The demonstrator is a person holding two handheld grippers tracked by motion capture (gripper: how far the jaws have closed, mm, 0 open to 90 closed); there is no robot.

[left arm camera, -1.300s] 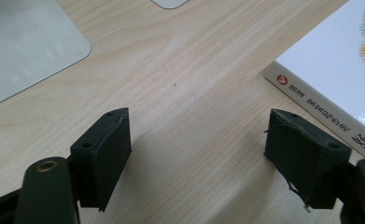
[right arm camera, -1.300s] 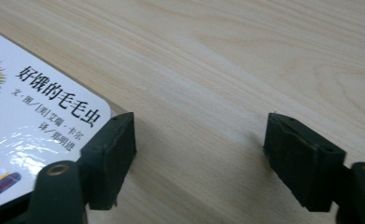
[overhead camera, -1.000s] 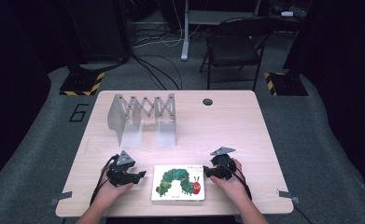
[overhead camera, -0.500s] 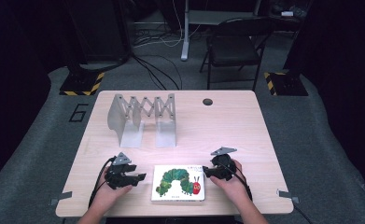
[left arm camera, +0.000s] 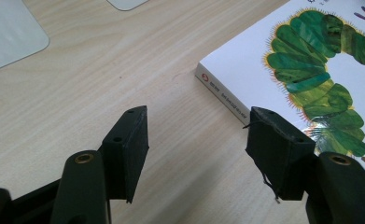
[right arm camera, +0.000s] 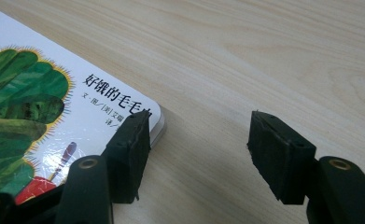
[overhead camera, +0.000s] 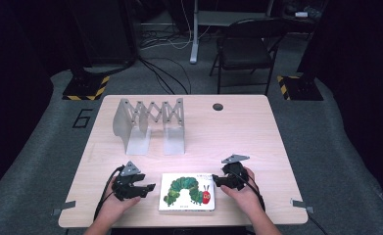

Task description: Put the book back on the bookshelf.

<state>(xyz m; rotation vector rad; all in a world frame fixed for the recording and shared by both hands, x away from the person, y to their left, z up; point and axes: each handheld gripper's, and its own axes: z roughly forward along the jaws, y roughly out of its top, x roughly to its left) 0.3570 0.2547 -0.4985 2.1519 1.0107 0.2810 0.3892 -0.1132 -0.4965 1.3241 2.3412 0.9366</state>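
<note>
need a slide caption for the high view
Two hand-held tools, left tool and right tool, open on either side of a caterpillar picture book lying flat before a metal bookend rack.

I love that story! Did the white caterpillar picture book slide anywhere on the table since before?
No. The white caterpillar picture book lies in the same spot below the grey metal accordion book rack, between both grippers.

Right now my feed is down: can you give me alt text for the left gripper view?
The left claw hangs open over the table, its right jaw overlapping the spine edge of a white book with a green caterpillar on its cover. Nothing is between the jaws. A grey plate lies at the top left.
</note>
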